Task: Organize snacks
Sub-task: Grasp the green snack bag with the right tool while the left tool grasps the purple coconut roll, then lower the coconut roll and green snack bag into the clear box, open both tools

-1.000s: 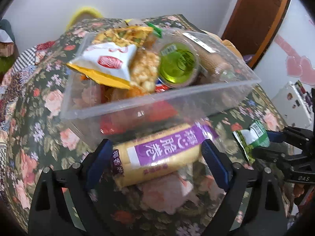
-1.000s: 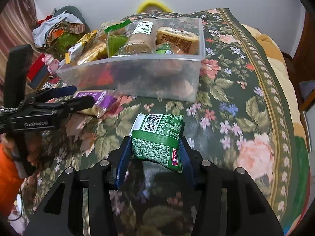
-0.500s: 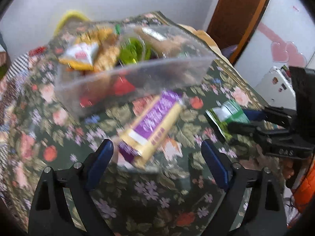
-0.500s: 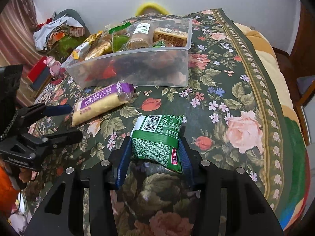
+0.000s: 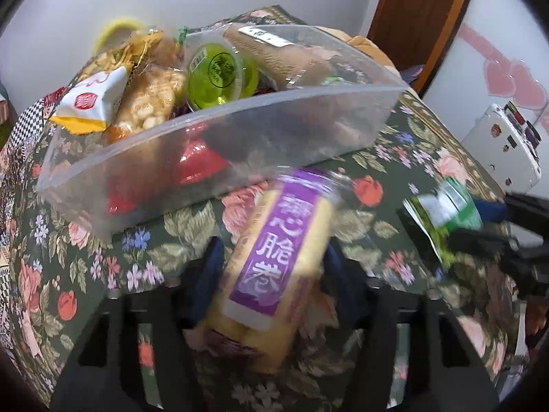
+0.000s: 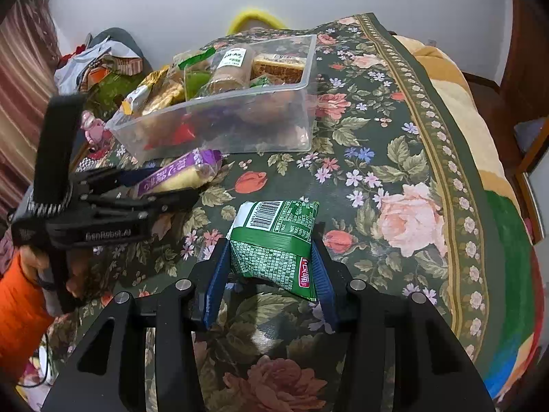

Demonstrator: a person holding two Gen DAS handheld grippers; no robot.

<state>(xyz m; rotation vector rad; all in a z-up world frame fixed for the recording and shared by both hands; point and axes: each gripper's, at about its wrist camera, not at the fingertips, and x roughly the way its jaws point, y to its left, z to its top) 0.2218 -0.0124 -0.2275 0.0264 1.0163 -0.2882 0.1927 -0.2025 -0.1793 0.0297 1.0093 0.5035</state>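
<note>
One clear plastic bin of snacks sits on the floral bedspread. Before it, the left claw has just been closing around the purple-labelled roll pack; the right claw clenches a green packet.

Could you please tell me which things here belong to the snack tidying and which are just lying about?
Job:
purple snack roll
green snack packet
clear plastic box of snacks

Lying about:
pile of clothes and bags
yellow ring
white appliance
</note>
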